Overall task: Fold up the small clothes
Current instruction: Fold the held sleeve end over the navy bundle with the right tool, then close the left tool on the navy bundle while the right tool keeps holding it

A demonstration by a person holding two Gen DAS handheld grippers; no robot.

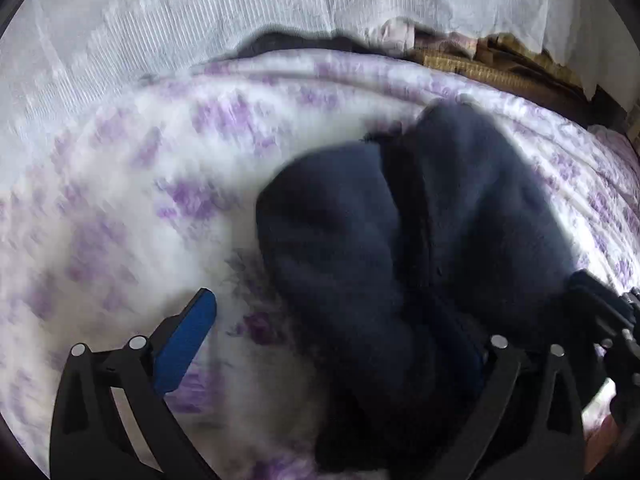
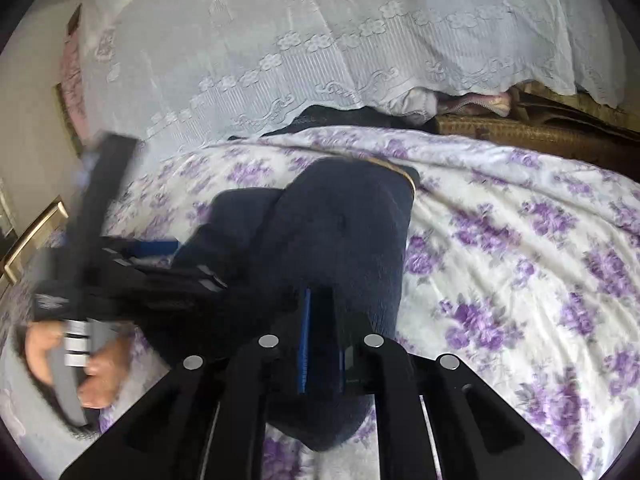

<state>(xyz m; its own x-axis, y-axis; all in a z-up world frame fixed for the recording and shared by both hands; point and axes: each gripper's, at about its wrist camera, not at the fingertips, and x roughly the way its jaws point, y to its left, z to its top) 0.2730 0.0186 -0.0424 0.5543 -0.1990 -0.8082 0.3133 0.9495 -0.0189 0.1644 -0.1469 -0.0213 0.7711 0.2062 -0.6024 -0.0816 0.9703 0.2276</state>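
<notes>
A dark navy garment [image 2: 340, 232] lies bunched in the middle of a bed, on a white bedspread [image 2: 500, 240] printed with purple flowers. The cloth looks thick and fleecy, matte, with soft rounded lobes rather than crisp edges; one end shows a thin tan trim. Behind it hangs a pale lace cover [image 2: 320, 40] with a stitched flower border, and a woven brown mat [image 2: 520, 132] shows at the far right.

The right claw [image 2: 320, 344] has its blue-padded fingers drawn together over the near part of the garment; cloth seems pinched between them, though the dark fabric makes that hard to confirm. The left claw [image 1: 332, 344] stands wide apart, one blue pad [image 1: 184, 344] resting by the bedspread, the other finger hidden behind the navy cloth. A hand [image 2: 80, 364] grips the left tool's handle.

This looks like the middle of a fold: one edge gathered, not yet laid flat. Next, the pinched edge probably needs carrying across while the left claw pins the bulk.
</notes>
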